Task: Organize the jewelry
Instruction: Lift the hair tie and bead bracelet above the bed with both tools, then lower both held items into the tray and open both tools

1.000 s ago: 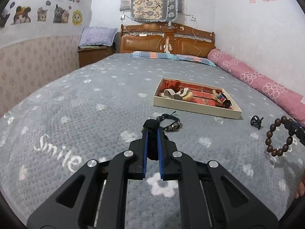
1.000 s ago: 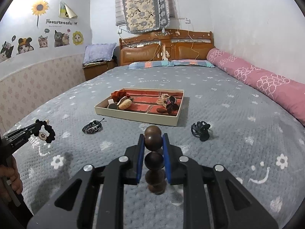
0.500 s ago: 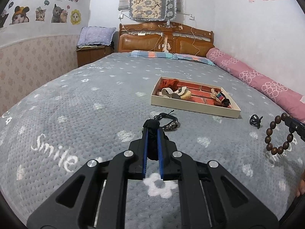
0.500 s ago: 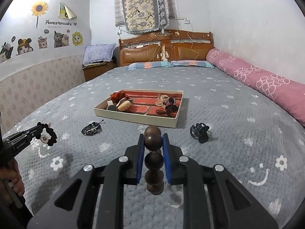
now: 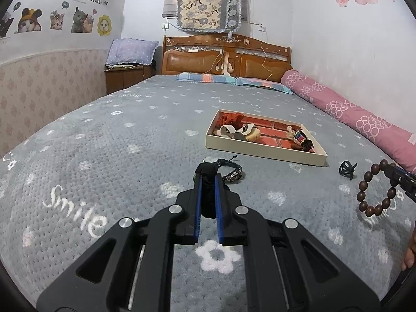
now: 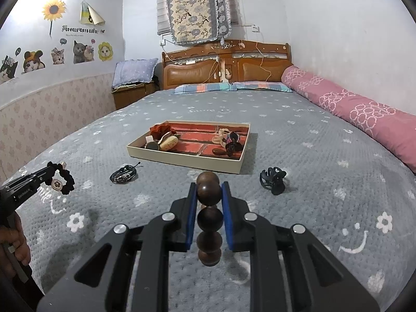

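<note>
My left gripper (image 5: 208, 178) is shut on a black scrunchie (image 5: 208, 202), held above the grey bedspread. From the right wrist view, that gripper (image 6: 50, 169) comes in from the left, and the scrunchie (image 6: 68, 182) hangs off it with a small charm. My right gripper (image 6: 209, 188) is shut on a brown wooden bead bracelet (image 6: 210, 218). Seen from the left wrist, the bracelet (image 5: 361, 196) dangles as a ring from the right gripper (image 5: 391, 171). A cream tray (image 5: 260, 153) (image 6: 182, 160) lined in red brick pattern lies ahead and holds several accessories.
A black leather bracelet (image 5: 232, 173) (image 6: 123, 176) lies on the bedspread in front of the tray. A black hair claw (image 5: 347, 169) (image 6: 273, 179) lies to the tray's right. A pink bolster (image 6: 364, 109) runs along the right wall. A person's hand (image 6: 13, 239) holds the left gripper's handle.
</note>
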Tool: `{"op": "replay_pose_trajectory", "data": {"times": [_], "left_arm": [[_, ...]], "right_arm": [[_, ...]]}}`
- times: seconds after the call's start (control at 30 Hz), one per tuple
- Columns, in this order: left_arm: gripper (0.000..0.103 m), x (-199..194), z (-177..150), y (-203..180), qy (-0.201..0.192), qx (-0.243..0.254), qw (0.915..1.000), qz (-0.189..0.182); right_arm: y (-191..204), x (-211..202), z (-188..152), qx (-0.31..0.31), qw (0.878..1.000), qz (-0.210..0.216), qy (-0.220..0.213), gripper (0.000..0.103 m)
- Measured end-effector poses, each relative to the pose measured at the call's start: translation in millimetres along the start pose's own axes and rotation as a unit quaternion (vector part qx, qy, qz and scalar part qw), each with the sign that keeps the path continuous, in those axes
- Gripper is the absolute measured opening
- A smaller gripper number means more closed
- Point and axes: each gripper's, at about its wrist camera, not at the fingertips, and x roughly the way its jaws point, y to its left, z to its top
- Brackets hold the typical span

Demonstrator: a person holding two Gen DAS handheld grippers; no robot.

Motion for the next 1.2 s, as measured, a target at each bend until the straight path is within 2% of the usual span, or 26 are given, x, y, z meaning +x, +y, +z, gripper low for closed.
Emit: {"op": "replay_pose_trajectory", "data": {"times": [0.37, 0.5, 0.83, 1.07, 1.13, 1.2], "left_arm": [[0.008, 1.6, 2.2, -1.2, -0.002, 0.003, 1.0, -0.004], [0.008, 1.9, 2.5, -0.3, 0.001, -0.002, 0.9997, -0.022], [0.008, -0.6, 10.0, -3.4, -0.006, -0.005, 0.9994, -0.034], [0.008, 19.9, 46.1, -20.7, -0.007, 0.01, 0.9986, -0.052], [0.008, 39.7, 64.2, -27.4, 0.006, 0.013, 0.9972, -0.074], [0.008, 59.8, 84.9, -36.3, 0.005, 0.025, 0.9966, -0.079]], "right_arm": [[1.7, 1.8, 1.2, -0.016, 1.0, -0.022, -0.005, 0.019], [-0.2, 1.2, 2.3, -0.013, 1.0, -0.018, -0.006, 0.019], [1.5, -2.0, 6.4, -0.015, 1.0, -0.012, -0.013, 0.019], [9.6, 16.1, 38.7, -0.017, 1.0, 0.001, -0.02, 0.019], [13.3, 27.9, 55.5, -0.019, 1.0, 0.0, -0.019, 0.019], [18.0, 42.6, 73.4, -0.022, 0.999, 0.001, -0.023, 0.019]]}}
